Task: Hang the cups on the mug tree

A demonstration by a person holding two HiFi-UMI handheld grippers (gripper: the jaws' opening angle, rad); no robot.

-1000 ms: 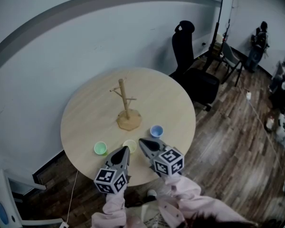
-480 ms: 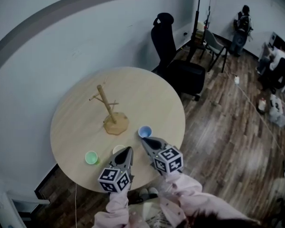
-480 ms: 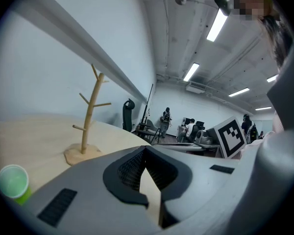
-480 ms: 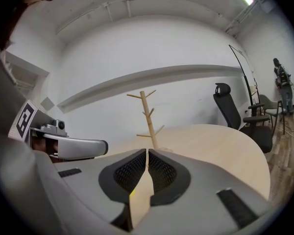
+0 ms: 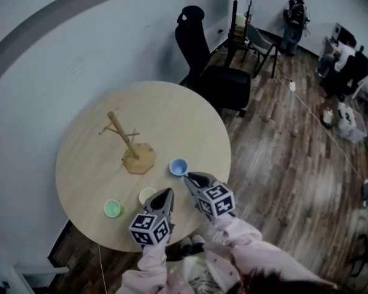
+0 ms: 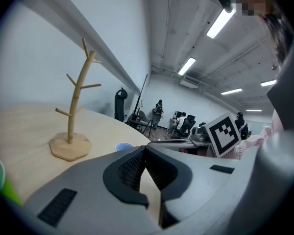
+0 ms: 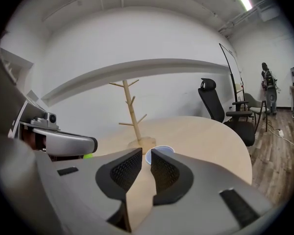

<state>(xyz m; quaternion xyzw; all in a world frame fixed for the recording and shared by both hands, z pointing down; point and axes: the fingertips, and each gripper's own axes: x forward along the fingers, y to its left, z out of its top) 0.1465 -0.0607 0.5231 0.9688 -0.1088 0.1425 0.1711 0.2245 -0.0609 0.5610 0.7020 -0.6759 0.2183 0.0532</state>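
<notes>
Wooden mug tree [image 5: 127,146] stands upright on the round counter [image 5: 190,109] in the head view. All three cups sit on the counter on its near side. The blue cup [image 5: 179,166] is near the tree's base, the cream cup [image 5: 147,195] is closer to the edge, and the green cup [image 5: 113,208] is left of that. The left tool [image 5: 168,192] hangs just beside the cream cup. The right tool [image 5: 187,176] points at the blue cup, just short of it.

From the left gripper view, that tool's jaws meet at the tips and grip nothing. The tree rises ahead on the left.

From the right gripper view, the jaws have just been opening and stand a narrow gap apart, empty. The blue cup shows through the gap, with the tree behind it.
</notes>
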